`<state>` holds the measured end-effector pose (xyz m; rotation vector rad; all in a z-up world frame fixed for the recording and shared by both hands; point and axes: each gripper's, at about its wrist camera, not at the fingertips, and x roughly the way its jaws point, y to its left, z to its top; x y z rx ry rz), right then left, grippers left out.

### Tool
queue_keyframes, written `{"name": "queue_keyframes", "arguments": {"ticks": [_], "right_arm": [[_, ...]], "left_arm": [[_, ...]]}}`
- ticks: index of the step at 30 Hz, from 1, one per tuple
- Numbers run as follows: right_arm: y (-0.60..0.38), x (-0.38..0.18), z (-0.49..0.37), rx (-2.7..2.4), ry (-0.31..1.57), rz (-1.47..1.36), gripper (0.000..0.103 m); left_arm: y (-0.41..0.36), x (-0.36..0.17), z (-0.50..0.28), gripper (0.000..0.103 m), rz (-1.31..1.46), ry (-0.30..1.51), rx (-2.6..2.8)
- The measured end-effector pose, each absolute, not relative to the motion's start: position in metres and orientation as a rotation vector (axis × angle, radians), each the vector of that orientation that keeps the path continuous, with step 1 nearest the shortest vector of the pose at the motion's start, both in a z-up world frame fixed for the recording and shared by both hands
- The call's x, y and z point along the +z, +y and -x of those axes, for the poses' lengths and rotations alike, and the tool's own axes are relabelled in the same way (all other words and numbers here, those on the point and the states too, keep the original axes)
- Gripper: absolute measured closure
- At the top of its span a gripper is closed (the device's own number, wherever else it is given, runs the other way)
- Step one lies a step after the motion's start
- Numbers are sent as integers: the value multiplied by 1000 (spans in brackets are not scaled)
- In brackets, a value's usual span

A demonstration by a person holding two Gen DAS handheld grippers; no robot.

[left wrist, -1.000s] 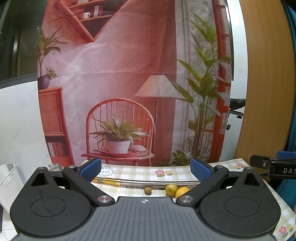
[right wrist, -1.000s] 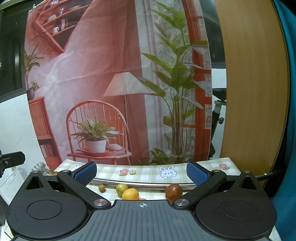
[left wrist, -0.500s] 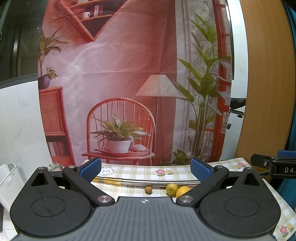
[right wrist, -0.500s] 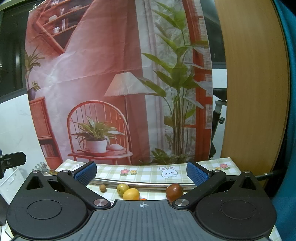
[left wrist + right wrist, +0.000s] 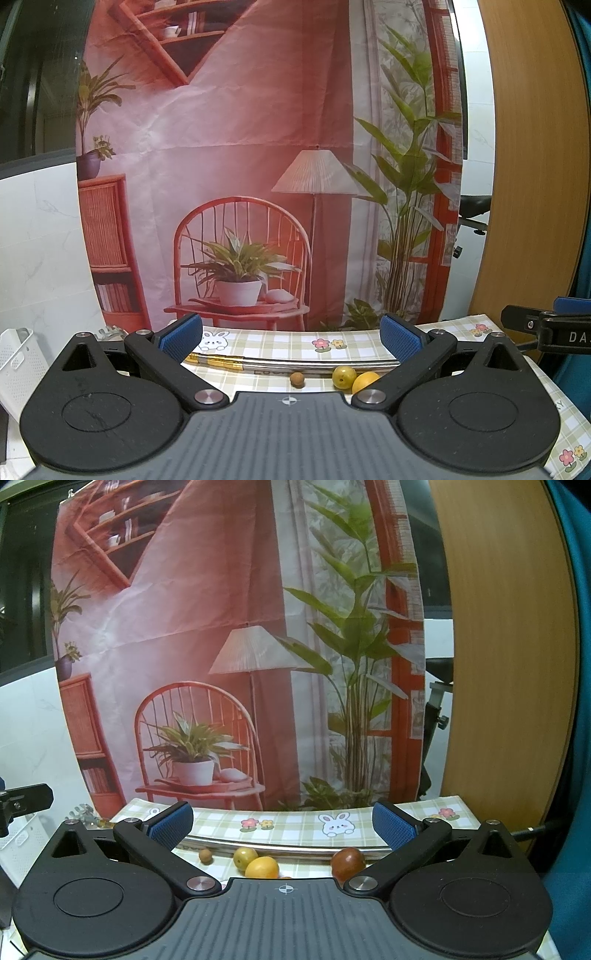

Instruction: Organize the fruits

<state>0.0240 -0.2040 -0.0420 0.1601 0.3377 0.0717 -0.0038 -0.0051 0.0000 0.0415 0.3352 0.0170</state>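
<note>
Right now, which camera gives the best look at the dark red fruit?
The right wrist view. The red fruit sits there in plain sight, beside the right tongs' right arm, apart from the orange fruit. The left wrist view shows none of it, only the smaller fruits.

A table covered by a green-and-cream checked cloth (image 5: pixel 295 821) printed with flowers and white rabbits carries everything. Across its far part lies a thin, long silver metal edge with gold bands at its left end (image 5: pixel 236 361). Nearer than this edge sit four loose fruits: a small round brown fruit (image 5: pixel 205 856) at left, a yellow-green round fruit (image 5: pixel 244 857) touching an orange-yellow fruit (image 5: pixel 262 867), and a dark red round fruit (image 5: pixel 347 861) apart at right.
</note>
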Motion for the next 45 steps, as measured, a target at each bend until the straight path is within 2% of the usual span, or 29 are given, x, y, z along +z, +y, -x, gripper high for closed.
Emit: {"name": "queue_keyframes", "arguments": {"ticks": [21,28,37,41,45], "right_arm": [[-203,-35,-23,71,339,-163,0],[-209,-47,-37,85,378,-159,0],[-233,-95,-65,73,463,-222,0],[-238,-119,-73,66,491,-231,0],[-241,-140,-81,58,524,-242,0]], "left_arm": [[-8,-2,7,0,-51,330,24],[12,-13,-12,0,0,396,25],[36,-53,-34,0,49,436,80],[39,-70,-50,0,-12,496,141],[55,-86,-65,0,83,574,104]]}}
